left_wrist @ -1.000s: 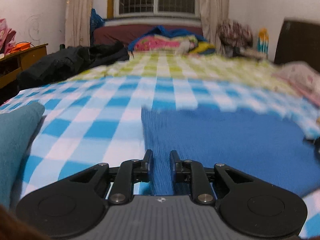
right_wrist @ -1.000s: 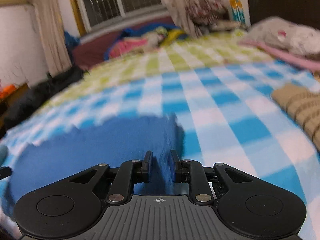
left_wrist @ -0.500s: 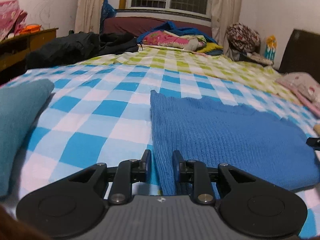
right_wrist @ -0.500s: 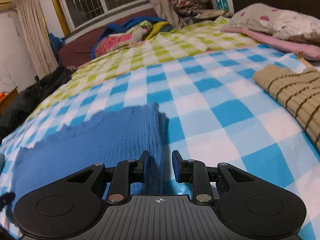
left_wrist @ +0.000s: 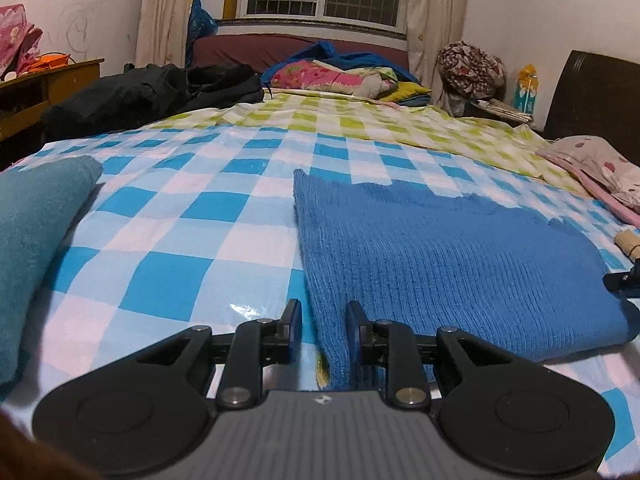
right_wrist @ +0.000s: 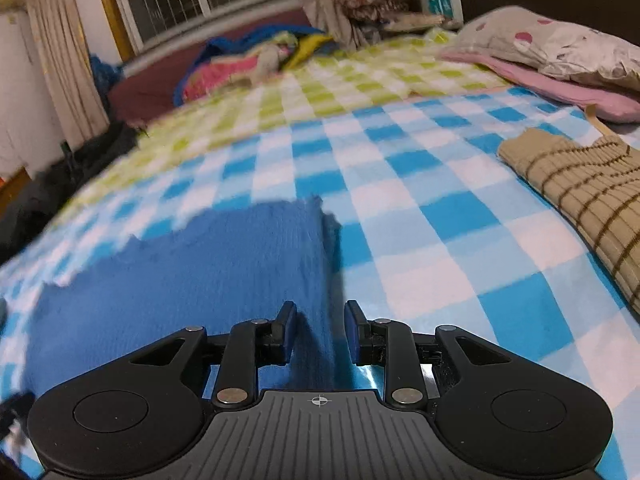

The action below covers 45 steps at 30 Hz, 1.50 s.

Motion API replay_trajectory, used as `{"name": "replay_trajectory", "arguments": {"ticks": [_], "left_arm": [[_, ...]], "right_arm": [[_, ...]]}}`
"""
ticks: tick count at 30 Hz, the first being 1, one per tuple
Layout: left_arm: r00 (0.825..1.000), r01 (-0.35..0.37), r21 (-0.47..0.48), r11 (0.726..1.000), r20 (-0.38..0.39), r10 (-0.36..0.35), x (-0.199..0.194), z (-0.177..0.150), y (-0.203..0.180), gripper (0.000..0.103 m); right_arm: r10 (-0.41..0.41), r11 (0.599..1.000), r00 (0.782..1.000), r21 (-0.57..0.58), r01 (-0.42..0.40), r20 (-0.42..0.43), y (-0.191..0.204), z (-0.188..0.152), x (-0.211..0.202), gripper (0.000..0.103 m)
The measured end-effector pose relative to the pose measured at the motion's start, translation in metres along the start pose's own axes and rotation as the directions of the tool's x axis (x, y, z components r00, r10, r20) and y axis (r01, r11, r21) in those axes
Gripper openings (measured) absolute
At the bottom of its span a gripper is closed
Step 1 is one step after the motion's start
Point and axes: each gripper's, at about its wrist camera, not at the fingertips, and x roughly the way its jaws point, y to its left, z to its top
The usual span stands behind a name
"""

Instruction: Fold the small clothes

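Note:
A blue knit garment (left_wrist: 440, 248) lies flat on the blue-and-white checked sheet (left_wrist: 180, 272). My left gripper (left_wrist: 320, 312) is low over its near left corner. The knit's left edge runs between the fingers close to the right pad, and the jaws stand apart without pressing it. In the right wrist view the same blue knit (right_wrist: 200, 272) spreads to the left. My right gripper (right_wrist: 318, 312) straddles its right edge, open, with the cloth loose between the pads. A dark tip of the right gripper (left_wrist: 624, 280) shows at the knit's far right corner in the left wrist view.
A folded teal cloth (left_wrist: 36, 240) lies at the left. A beige striped knit (right_wrist: 580, 192) lies at the right, with a spotted pillow (right_wrist: 560, 44) behind it. A black jacket (left_wrist: 140, 92) and a heap of bedding (left_wrist: 340, 76) sit at the far end.
Both pairs of jaws have spread wider around the knit's edges, the right more than the left. The blue knit has settled flat on the sheet, and the left view has stopped shifting.

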Motion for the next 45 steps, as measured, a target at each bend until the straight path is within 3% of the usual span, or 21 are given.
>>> {"name": "replay_trajectory", "arguments": {"ticks": [5,8,12,15,22,29,37,42,45], "left_arm": [[1.0,0.017,0.001,1.0,0.009,-0.017,-0.005,0.0,-0.002,0.031],[1.0,0.019,0.022,1.0,0.0,-0.019,-0.004,-0.002,-0.007,0.031],[0.999,0.021,0.031,0.999,-0.038,-0.02,0.002,-0.008,-0.008,0.032],[0.999,0.025,0.032,0.999,-0.032,-0.024,-0.001,-0.007,-0.009,0.032],[0.998,0.046,-0.014,0.999,-0.033,-0.046,-0.003,-0.006,0.001,0.032],[0.998,0.056,-0.052,0.997,-0.026,-0.057,-0.006,-0.004,0.01,0.033],[0.996,0.076,-0.063,0.995,-0.041,-0.079,-0.003,-0.008,0.01,0.039],[0.993,0.107,-0.055,0.993,-0.042,-0.109,-0.001,-0.009,0.009,0.043],[0.991,0.123,-0.058,0.991,-0.042,-0.125,-0.001,-0.009,0.01,0.043]], "right_arm": [[0.024,0.995,1.0,0.1,-0.025,0.013,-0.011,-0.003,-0.01,0.028],[0.028,0.998,0.998,0.047,-0.03,0.05,-0.007,-0.004,-0.02,0.028],[-0.022,0.998,0.998,0.061,0.026,-0.059,-0.013,-0.008,-0.005,0.028],[-0.001,0.996,1.0,0.089,0.002,-0.018,-0.014,-0.008,-0.017,0.028],[0.056,0.998,0.998,0.037,-0.057,0.019,0.011,0.001,-0.035,0.028],[0.161,0.983,0.986,-0.088,-0.164,-0.042,0.077,0.004,-0.03,0.028],[0.284,0.905,0.941,-0.275,-0.326,-0.183,0.196,0.001,-0.007,0.029],[0.291,0.861,0.918,-0.345,-0.375,-0.271,0.264,-0.004,0.019,0.037],[0.243,0.85,0.92,-0.388,-0.355,-0.309,0.293,-0.012,0.035,0.039]]}}
